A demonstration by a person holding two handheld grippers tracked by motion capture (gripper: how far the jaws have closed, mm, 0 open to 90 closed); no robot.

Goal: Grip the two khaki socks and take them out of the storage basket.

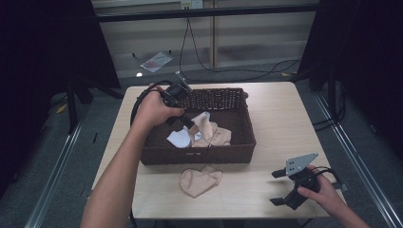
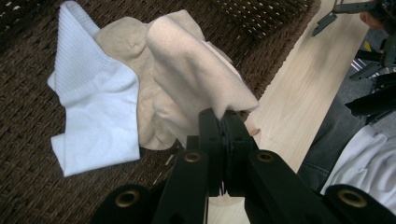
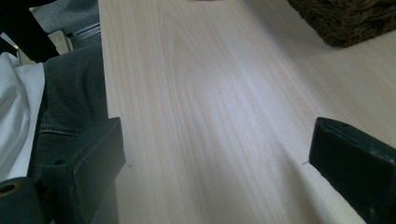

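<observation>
Left gripper [image 2: 223, 122] has a beige sock [image 2: 196, 79] pinched tight over the basket [image 1: 240, 142]. Right gripper [image 1: 285, 187] rests on the table [image 1: 280, 123], jaws wide, nothing between them.

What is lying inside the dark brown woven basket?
Inside the dark brown woven basket: a white sock and beige socks, one pinched by the left gripper. The basket floor beneath them is covered.

— Basket [image 1: 199, 154]: dark brown, woven weave all over. Table [image 1: 280, 123]: pale wood, faint grain.

— Inside the basket, a white ribbed sock [image 2: 93, 116] beside a beige sock [image 2: 191, 79]. Another beige sock [image 1: 199, 181] by the table's near edge. Black fingers [image 2: 210, 130] on the left gripper [image 2: 222, 122]; black on the right gripper [image 1: 290, 190] too, under a grey plate.
</observation>
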